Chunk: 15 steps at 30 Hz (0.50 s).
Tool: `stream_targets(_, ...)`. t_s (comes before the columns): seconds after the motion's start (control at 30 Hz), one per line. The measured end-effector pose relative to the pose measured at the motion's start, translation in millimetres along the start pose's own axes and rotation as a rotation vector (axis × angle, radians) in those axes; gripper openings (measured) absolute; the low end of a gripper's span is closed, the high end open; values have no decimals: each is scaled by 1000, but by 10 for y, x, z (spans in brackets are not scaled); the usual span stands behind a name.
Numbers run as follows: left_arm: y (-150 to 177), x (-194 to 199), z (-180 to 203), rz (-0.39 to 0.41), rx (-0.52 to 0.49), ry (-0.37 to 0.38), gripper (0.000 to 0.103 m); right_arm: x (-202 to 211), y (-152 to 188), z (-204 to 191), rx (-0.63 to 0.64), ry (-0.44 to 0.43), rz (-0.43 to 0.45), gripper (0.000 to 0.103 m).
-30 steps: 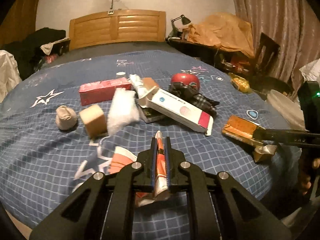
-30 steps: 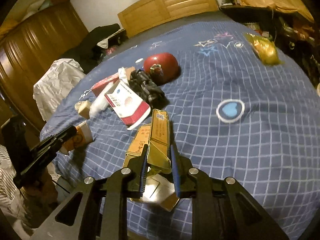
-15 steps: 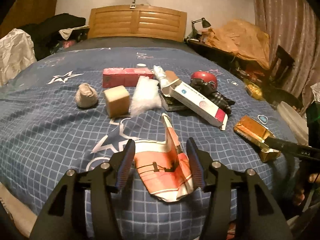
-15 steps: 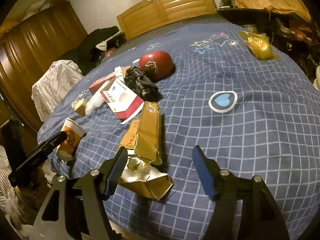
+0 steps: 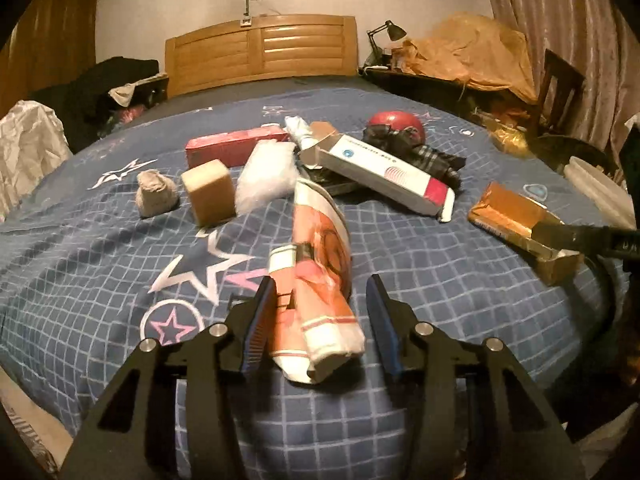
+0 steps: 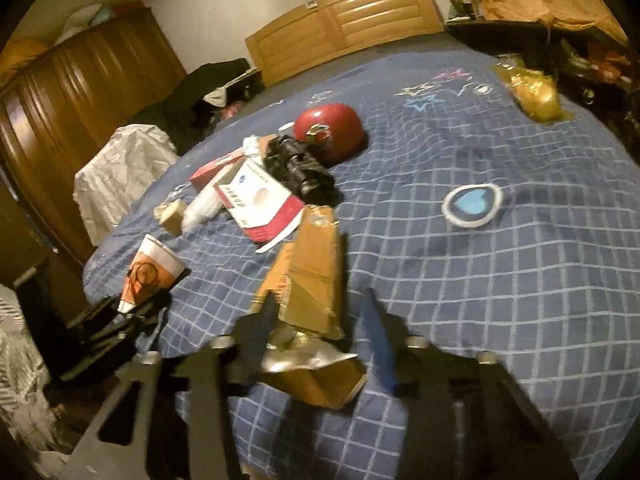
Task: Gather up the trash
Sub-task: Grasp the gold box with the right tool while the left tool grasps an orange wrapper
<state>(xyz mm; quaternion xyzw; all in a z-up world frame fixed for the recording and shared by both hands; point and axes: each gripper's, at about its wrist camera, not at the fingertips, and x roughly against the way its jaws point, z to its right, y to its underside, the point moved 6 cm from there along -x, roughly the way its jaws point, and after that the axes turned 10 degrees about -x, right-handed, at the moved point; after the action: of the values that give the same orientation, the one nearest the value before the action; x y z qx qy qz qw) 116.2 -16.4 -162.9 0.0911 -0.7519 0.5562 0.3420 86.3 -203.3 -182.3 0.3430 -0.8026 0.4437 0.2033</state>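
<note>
A crushed orange-and-white paper cup (image 5: 316,264) lies lengthwise on the blue checked bedspread (image 5: 100,260), between the fingers of my left gripper (image 5: 320,320). Its jaws are closing; the left pad is at the cup's side and a gap remains at the right pad. A torn golden carton (image 6: 316,264) with foil lining lies between the fingers of my right gripper (image 6: 320,328), whose jaws are closing and blurred, with a narrow gap on the right. The carton (image 5: 512,212) also shows at the right of the left wrist view, and the cup (image 6: 152,268) at the left of the right wrist view.
Further up the bed lie a red box (image 5: 236,146), a tan block (image 5: 208,192), a clear plastic bag (image 5: 268,176), a white-and-red carton (image 5: 384,168), a red round object (image 5: 396,122), a dark bundle (image 5: 432,156) and a yellow bag (image 6: 536,92). A cluttered desk and chair stand right.
Both grippers were shut on their items a second ago, then opened wide and let them drop onto the bed. Now both jaws have narrowed around them. The left gripper has sunk lower.
</note>
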Motion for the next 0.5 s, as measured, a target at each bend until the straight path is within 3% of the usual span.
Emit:
stream_targets(0.1,-5,-6,-68,-2,31,1,39,-11,-1,-5,2,-1,9,28)
stream_targets(0.17,-50,68,-75,34,41,5,26,24,-12,0,-2,-6,22,25)
stream_targets(0.23,-94,114,-60,53,32,-5,21,61,-22,-3,-3,-8,33,25)
stream_targets(0.5,-338,222,-38,62,29,-70,18,290,-75,-60,15,-16,87,23)
